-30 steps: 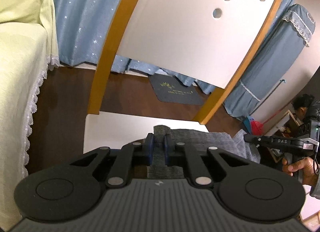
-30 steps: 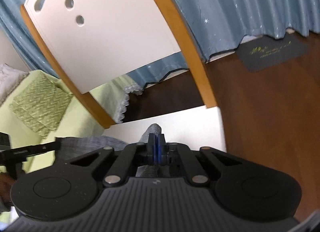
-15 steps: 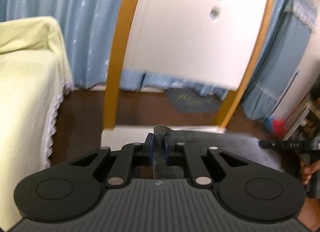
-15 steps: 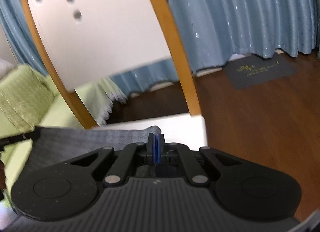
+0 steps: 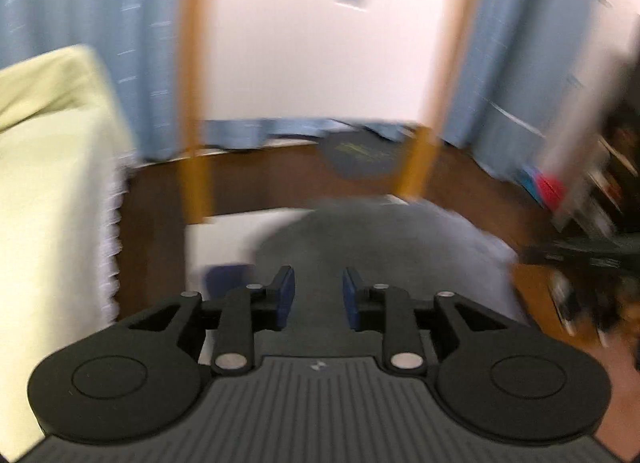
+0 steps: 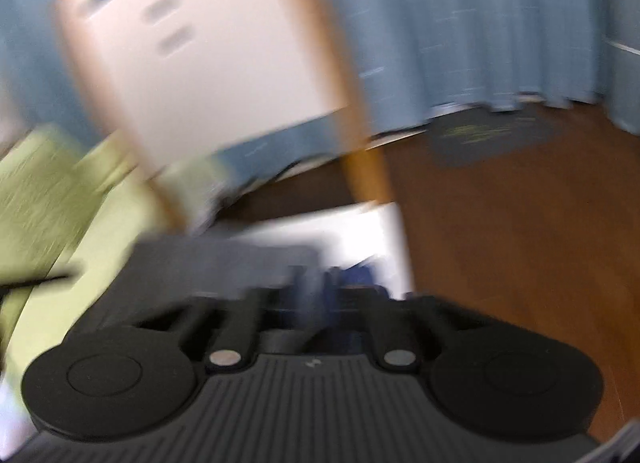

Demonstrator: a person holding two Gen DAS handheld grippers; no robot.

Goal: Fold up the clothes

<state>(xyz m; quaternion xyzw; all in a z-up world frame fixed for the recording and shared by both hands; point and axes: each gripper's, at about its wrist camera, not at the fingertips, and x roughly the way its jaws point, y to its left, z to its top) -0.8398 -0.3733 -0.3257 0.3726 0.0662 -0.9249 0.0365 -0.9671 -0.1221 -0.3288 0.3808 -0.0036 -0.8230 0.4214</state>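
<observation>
Jaws of your left gripper (image 5: 316, 297) are opening, pads clear of the grey garment (image 5: 384, 247) lying on the white desk (image 5: 224, 235). Your right gripper (image 6: 316, 295) is closed; blur hides any grip. No writing is legible.

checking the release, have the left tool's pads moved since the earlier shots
Yes. The left tool is opening: its pads now stand apart, clear of the grey cloth on the white table.

Each black tool (image 5: 319, 297) has blue pads (image 5: 285, 293), silver pivot screws and a ribbed grey housing.
</observation>
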